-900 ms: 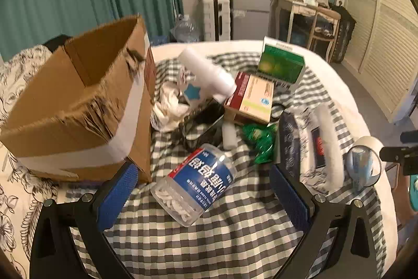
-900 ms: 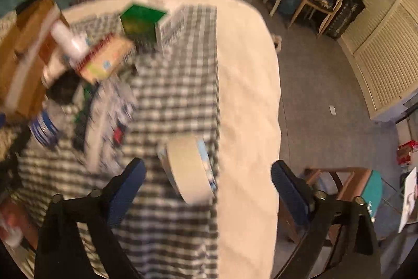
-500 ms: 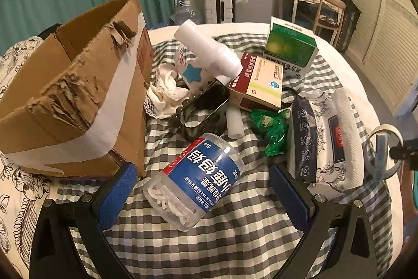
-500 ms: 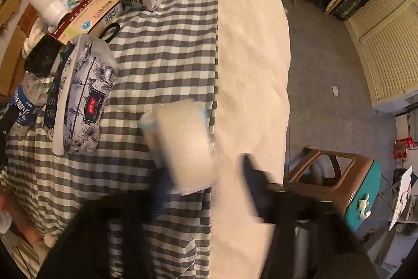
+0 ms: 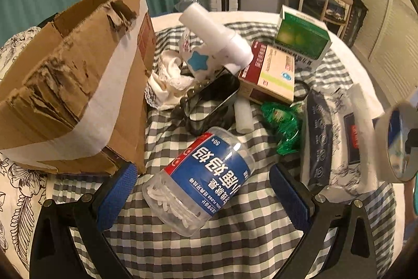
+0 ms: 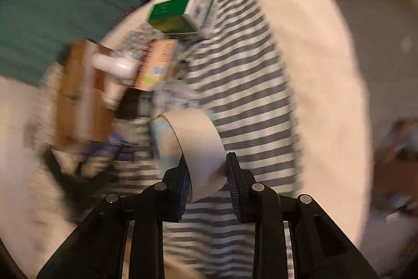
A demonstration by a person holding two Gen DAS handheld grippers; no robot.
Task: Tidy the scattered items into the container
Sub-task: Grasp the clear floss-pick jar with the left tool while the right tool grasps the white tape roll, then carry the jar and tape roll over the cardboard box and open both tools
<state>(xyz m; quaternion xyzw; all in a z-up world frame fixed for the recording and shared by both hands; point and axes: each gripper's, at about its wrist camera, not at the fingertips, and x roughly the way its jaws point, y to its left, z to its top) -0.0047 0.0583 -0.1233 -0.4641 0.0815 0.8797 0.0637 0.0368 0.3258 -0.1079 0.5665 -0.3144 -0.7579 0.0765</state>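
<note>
1. A checked cloth (image 5: 235,247) covers the bed; the torn cardboard box (image 5: 78,96) stands at its left.
2. A floss jar (image 5: 201,179) lies between the left gripper (image 5: 202,190)'s wide-spread fingers, untouched.
3. Only the right wrist view shows the right gripper (image 6: 207,182) clamping the tape roll (image 6: 193,145) above the cloth.

Both tools look alike: the left gripper (image 5: 202,182) and right gripper (image 6: 207,179) have matte black angular frames with triangular cut-outs, round silver screw heads at the joints, and blue ribbed pads (image 5: 117,194) lining the inner faces of their fingers
</note>
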